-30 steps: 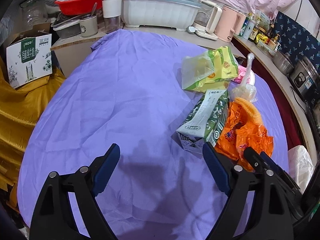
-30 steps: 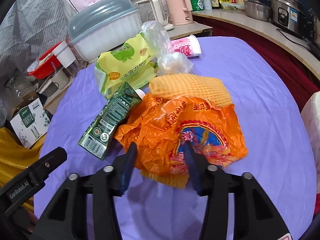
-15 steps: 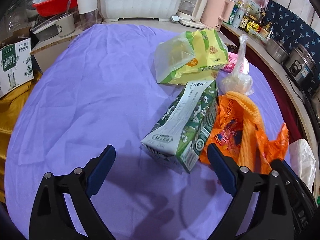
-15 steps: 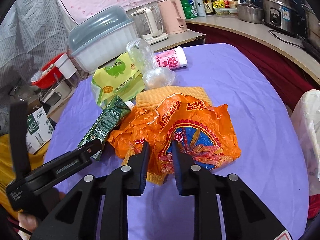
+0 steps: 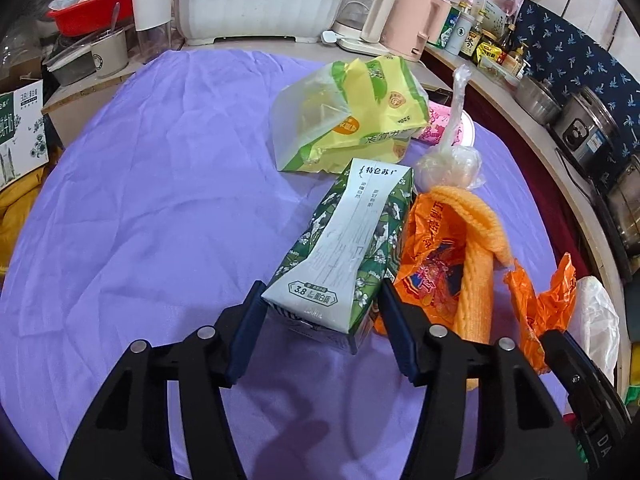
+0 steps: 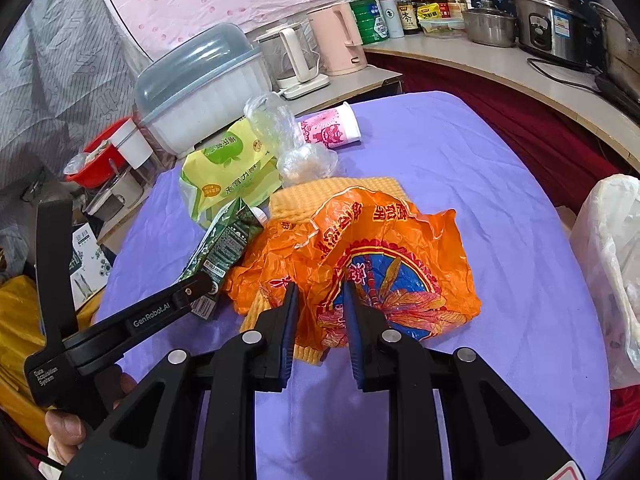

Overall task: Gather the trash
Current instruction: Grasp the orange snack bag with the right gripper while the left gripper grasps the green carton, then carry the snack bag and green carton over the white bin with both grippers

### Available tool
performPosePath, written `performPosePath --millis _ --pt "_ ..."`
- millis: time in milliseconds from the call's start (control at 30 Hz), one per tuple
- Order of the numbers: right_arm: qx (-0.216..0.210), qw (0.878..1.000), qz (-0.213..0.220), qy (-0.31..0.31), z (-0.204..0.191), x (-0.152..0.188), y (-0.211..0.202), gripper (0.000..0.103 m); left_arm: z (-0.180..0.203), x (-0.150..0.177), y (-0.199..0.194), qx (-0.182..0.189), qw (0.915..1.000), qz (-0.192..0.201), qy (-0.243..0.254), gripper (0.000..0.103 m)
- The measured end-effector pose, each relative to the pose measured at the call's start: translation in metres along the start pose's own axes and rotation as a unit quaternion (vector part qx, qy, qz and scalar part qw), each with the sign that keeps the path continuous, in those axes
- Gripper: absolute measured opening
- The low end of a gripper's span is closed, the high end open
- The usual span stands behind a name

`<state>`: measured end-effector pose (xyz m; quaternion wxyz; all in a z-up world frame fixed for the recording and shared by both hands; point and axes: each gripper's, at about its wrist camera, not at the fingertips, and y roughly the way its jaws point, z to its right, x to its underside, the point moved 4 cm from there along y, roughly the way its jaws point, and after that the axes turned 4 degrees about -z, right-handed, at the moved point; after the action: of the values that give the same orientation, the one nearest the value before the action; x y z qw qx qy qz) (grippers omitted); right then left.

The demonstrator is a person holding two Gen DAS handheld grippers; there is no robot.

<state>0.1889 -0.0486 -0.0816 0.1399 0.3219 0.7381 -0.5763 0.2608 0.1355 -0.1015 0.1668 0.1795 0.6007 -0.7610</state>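
The left hand-held gripper [image 5: 320, 312] is closing around the near end of the green milk carton [image 5: 348, 248]; its pads look touching the sides. Only the right view shows the right hand-held gripper [image 6: 320, 300] pinching the orange plastic bag [image 6: 372, 264] on the purple-covered bench [image 6: 500, 184], with the pink paper cup [image 6: 332, 126] farther back

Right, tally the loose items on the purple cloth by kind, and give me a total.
Plastic bags and wrappers: 3 (orange bag, yellow-green snack bag, clear knotted bag)
Milk cartons: 1
Paper cups: 1
Orange knitted cloths: 1
Total: 6
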Motion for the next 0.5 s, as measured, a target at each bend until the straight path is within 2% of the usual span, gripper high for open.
performPosePath --millis 167,500 --pt "-0.002 1.000 0.013 0.004 0.004 -0.001 -0.013 0.021 0.009 0.005 -0.020 -0.018 0.9996 0.021 0.010 0.053" --pt "-0.007 0.999 0.048 0.019 0.023 -0.008 -0.053 0.021 0.035 0.006 -0.073 -0.011 0.9974 0.066 0.024 0.049"
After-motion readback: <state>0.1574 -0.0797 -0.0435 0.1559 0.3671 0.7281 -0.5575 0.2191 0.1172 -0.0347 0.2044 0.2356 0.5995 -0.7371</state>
